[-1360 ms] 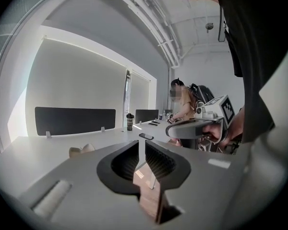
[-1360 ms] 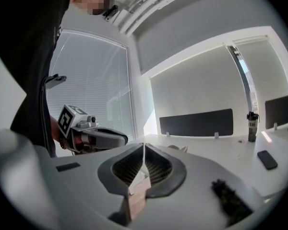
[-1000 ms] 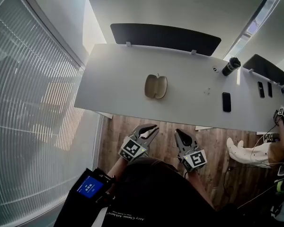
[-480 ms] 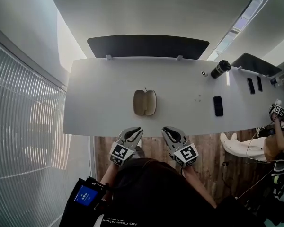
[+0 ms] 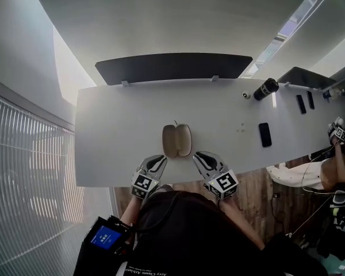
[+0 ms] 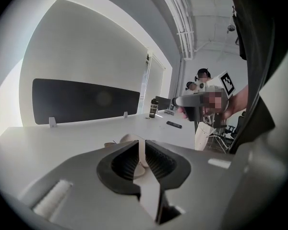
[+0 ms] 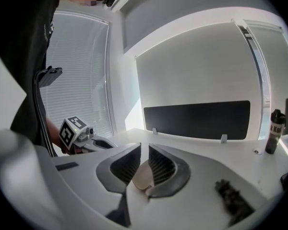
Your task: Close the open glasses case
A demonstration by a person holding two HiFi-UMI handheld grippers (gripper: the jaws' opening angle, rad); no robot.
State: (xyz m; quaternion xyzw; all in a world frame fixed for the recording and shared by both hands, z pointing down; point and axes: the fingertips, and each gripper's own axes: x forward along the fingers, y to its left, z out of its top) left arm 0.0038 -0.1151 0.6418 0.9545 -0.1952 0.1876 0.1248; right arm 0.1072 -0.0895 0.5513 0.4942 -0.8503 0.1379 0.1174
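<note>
- White walls and a slatted window blind (image 5: 29,171) are seen around a long white desk (image 5: 121,125). A dark panel (image 5: 172,68) is fixed along the desk's far edge.
- The glasses case (image 5: 177,141), tan in colour, is laid open with both halves flat, close to the near edge of the desk.
- The left gripper (image 5: 158,159) is held over the near edge, just left of the case. Its fingers are kept narrowly apart and nothing is gripped; the case is seen beyond the gap.
- The right gripper (image 5: 199,155) is held over the same edge, just right of the case. Its fingers are likewise slightly parted and empty.
- Neither gripper is seen touching the case; only bare desk top is seen between each of them and it.
- Towards the right end of the desk a dark phone (image 5: 265,134) is laid flat, well apart from the case.
- A dark bottle (image 5: 266,89) is stood upright near the far edge, beyond the phone.
- Past the right end of the desk a second person (image 5: 333,177) is partly seen.
</note>
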